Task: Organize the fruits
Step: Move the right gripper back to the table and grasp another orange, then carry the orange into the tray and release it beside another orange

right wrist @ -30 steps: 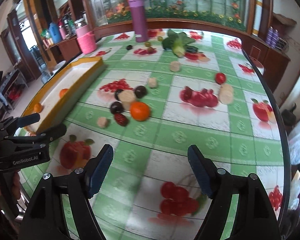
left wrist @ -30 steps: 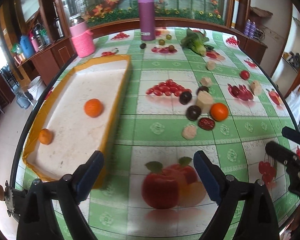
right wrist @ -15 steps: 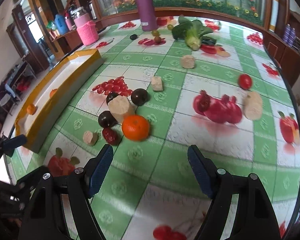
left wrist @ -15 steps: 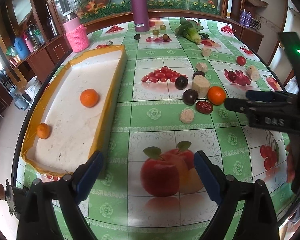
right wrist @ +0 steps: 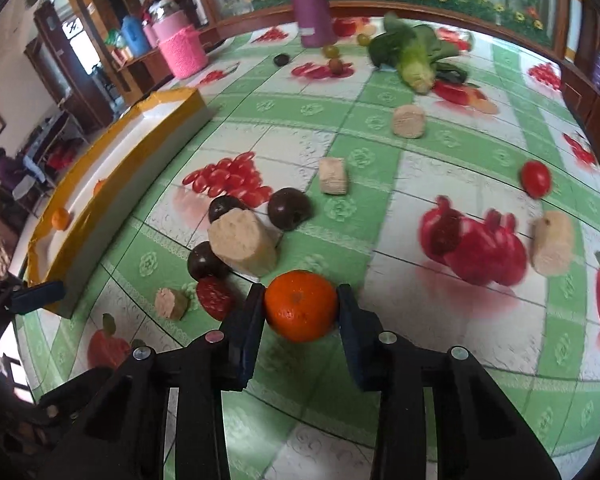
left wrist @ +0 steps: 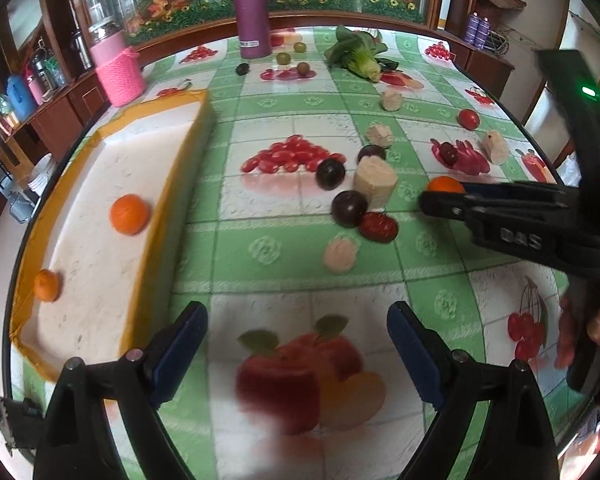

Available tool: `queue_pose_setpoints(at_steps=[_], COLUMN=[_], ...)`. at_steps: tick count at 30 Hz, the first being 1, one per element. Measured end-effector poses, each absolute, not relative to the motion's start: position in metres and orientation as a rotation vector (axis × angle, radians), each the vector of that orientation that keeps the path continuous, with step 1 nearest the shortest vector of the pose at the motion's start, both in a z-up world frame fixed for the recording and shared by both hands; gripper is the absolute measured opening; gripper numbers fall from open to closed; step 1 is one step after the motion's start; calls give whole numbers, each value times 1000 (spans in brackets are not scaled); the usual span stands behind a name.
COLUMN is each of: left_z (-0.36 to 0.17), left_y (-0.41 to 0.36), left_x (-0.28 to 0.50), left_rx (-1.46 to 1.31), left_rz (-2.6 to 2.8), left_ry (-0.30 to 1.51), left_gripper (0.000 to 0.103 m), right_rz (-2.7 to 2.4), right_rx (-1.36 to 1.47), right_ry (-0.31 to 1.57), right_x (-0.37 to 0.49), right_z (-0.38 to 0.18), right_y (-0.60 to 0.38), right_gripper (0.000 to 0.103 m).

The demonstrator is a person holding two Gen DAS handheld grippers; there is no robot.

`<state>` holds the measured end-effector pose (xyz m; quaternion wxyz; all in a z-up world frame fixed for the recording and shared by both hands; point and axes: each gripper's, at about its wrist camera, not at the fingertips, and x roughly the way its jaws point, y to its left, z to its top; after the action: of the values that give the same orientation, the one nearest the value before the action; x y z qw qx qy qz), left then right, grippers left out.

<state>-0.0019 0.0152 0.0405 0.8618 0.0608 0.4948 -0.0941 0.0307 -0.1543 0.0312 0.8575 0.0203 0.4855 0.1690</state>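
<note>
Right wrist view showed the right gripper closing on the orange, which sat on the table squarely between its pads, both apparently touching the peel. The yellow-rimmed tray, already holding two oranges, lay well off to the left, so the carry likely had to go that way, over the dark plums. The left gripper hung wide open and empty near the tray's near corner.

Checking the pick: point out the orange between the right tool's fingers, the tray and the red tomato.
orange (right wrist: 300, 310), right wrist view, front face.
tray (left wrist: 188, 148), left wrist view, yellow side wall.
red tomato (right wrist: 535, 178), right wrist view, middle.
</note>
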Motion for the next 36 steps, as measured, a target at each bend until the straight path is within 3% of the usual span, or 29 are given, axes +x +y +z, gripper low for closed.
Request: queue_pose_setpoints(at_steps=[4, 6, 8, 9, 11, 36], left_z=[30, 20, 14, 14, 15, 74], left_y=[0, -3, -5, -6, -7, 51], left_x=[18, 28, 33, 33, 33, -26], left_rx=[135, 119, 116, 124, 130, -60], left_rz=[-226, -242, -248, -256, -285, -399], left_ry=[1043, 1065, 1059, 1031, 1011, 925], left_gripper=[90, 70, 60, 42, 26, 24], right_rz=[316, 302, 295, 290, 286, 227], right_rx=[33, 18, 12, 10, 21, -5], right_ry=[996, 990, 986, 982, 979, 928], right_x=[12, 3, -4, -7, -10, -53], right_z=[39, 41, 42, 42, 43, 75], right_y=[-171, -176, -180, -181, -182, -157], right_gripper=[35, 36, 36, 36, 36, 35])
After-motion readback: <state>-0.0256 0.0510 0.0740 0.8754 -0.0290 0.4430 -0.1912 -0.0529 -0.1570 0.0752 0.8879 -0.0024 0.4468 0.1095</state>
